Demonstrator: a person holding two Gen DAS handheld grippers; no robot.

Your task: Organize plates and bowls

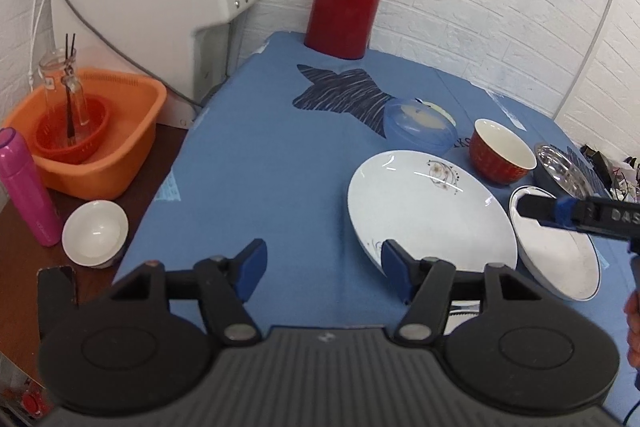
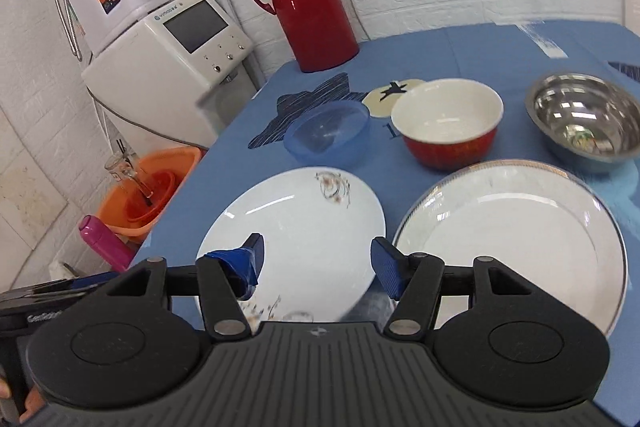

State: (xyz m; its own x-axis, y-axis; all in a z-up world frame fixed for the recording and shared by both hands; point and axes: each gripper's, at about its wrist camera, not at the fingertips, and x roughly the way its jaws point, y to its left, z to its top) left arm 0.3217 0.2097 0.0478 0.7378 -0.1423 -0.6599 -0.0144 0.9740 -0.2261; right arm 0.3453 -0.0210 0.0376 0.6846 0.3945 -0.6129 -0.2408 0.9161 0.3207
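**Both claws released above the plates**

The left claw (image 1: 322, 267) hangs released over the blue-covered worktop (image 1: 256, 163), its jaws spread wide with nothing between them. Its right fingertip (image 1: 394, 261) overlaps the near rim of the white floral plate (image 1: 432, 215); whether it touches that rim is hard to tell from this angle. Beyond that plate stand a translucent blue plastic bowl (image 1: 418, 127) and a red bowl with a white inside (image 1: 502, 153).

The right claw (image 2: 318, 259) is likewise released and empty, jaws parted above the floral plate (image 2: 296, 227). Just right of it lies the gold-rimmed white plate (image 2: 516, 239), close beside the floral plate. Ahead of this claw sit the blue plastic bowl (image 2: 328, 135), the red bowl (image 2: 448, 123) and, farther right, a stainless steel bowl (image 2: 584, 123). A red thermos jug (image 2: 308, 3) stands at the far edge against the wall.

Left of the left claw, off the cloth, a small white bowl (image 1: 95, 233) sits beside a pink bottle (image 1: 26, 187) and an orange basin (image 1: 92, 139).
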